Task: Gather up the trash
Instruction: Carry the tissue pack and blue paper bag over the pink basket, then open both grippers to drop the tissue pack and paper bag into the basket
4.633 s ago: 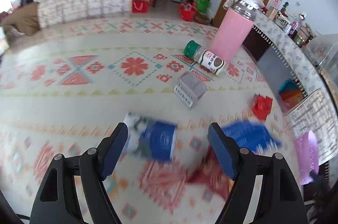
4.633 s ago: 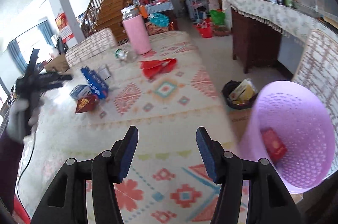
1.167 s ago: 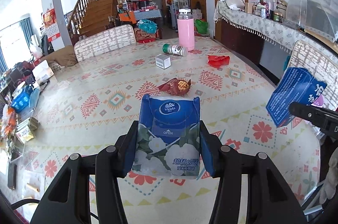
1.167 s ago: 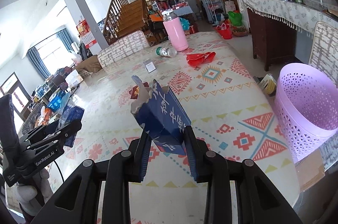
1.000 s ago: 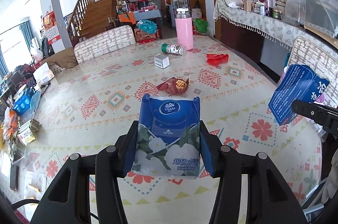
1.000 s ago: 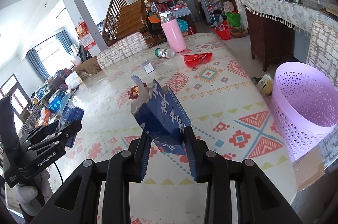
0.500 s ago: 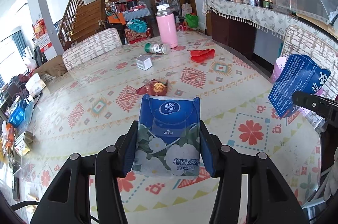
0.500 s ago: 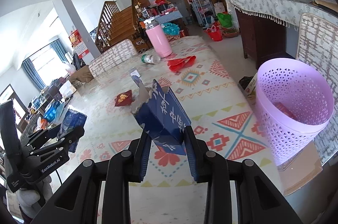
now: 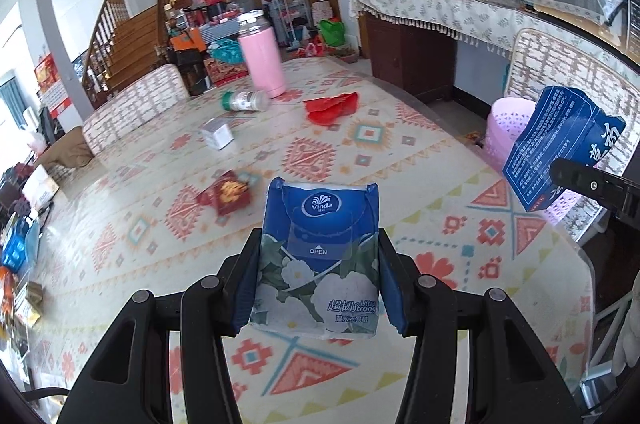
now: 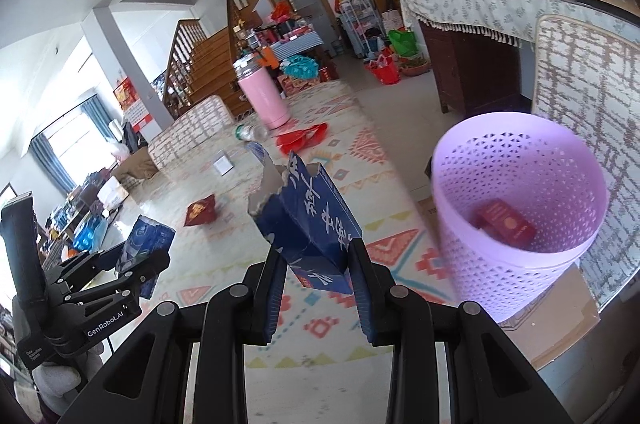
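1. The surface, under a patterned cloth, runs out of view at the left and near edges in both views; the clutter on its far left edge is too small to make out.
2. The lilac basket stands just past the surface's right edge; the red packet inside is only partly seen, its print unreadable.
3. The left tongs point downward over the surface, clenched on a blue tissue pack; its lower end hides between the pads.
4. The right tongs tilt down beside the basket, grasping a torn blue carton by its lower end.
5. A pale gloved hand under the left tool is cut off by the frame.
6. A blurred red wrapper lies mid-surface.
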{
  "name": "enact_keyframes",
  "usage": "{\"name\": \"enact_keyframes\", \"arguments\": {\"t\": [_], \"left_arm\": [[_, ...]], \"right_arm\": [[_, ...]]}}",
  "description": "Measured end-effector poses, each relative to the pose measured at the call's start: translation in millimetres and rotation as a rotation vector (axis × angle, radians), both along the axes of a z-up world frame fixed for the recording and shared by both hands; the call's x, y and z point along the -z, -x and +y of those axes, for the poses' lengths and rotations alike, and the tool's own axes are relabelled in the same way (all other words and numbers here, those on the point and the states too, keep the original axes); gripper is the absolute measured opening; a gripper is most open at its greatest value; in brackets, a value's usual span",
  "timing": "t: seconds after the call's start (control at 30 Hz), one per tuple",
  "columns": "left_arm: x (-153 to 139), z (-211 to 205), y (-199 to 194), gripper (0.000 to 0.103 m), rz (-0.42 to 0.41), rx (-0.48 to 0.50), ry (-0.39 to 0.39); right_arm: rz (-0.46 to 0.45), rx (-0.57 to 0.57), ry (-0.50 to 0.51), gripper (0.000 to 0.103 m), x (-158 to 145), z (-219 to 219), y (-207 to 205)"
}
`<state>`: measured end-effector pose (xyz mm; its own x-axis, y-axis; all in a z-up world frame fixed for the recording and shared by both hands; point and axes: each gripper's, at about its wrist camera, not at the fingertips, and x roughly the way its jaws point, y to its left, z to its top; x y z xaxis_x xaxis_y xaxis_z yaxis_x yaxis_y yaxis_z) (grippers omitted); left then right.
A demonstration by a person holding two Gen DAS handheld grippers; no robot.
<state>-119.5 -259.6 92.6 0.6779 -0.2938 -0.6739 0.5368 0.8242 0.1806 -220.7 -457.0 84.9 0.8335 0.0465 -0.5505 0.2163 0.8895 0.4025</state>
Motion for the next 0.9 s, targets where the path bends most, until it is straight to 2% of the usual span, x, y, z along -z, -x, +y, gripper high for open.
{"name": "enact_keyframes", "arguments": {"t": [0.27, 0.67, 0.9], "left_arm": [[1, -51, -4, 0.051, 0.008, 0.085, -0.021], [-4, -149, -17, 0.051, 0.056, 0.231, 0.011], [-2, -201, -21, 0.051, 0.121, 0.311, 0.041]], "right_arm": [[-0.002, 0.070, -0.014, 0.034, 3, -39, 9], [0.020, 0.215, -0.013, 0.034, 6, -112, 30], [0.035, 0.261, -0.022, 0.034, 12, -140, 33]]}}
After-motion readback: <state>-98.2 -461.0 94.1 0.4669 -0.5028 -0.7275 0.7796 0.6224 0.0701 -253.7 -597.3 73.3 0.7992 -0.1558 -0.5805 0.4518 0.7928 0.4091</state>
